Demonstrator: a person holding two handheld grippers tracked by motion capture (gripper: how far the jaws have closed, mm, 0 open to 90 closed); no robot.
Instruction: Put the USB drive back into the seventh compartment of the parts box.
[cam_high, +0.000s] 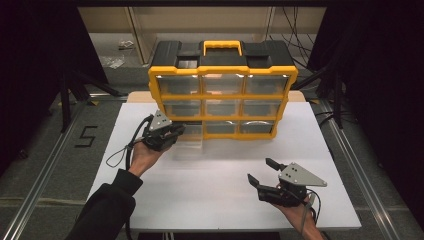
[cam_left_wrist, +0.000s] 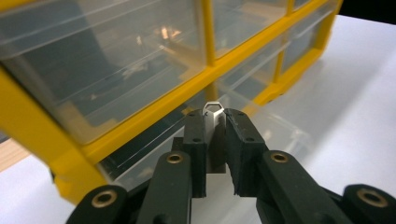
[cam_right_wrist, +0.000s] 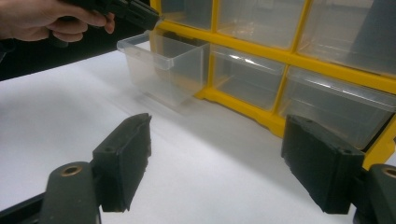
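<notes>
From the high view, a yellow-framed plastic organiser cabinet (cam_high: 222, 95) with a black top, a yellow carry handle and three rows of clear drawers stands at the far side of the white table (cam_high: 210, 190). The left gripper (cam_high: 176, 131) sits at the cabinet's bottom-left corner, where a clear plastic drawer (cam_high: 192, 141) is pulled part of the way out; the right gripper (cam_high: 261, 171) rests well apart over the near right of the table, jaws spread. In the left gripper view, the left gripper (cam_left_wrist: 215, 122) has its jaws pressed close on the drawer's small clear front tab (cam_left_wrist: 214, 112), with the drawer (cam_left_wrist: 261, 135) running out beyond them, under the yellow frame; the drawers above look empty. In the right gripper view, the right gripper (cam_right_wrist: 217, 163) stands wide open above the bare table, holding nothing, and farther off the drawer (cam_right_wrist: 163, 70) juts from the bottom row, with nothing visible inside; its neighbours sit closed and look empty too.
</notes>
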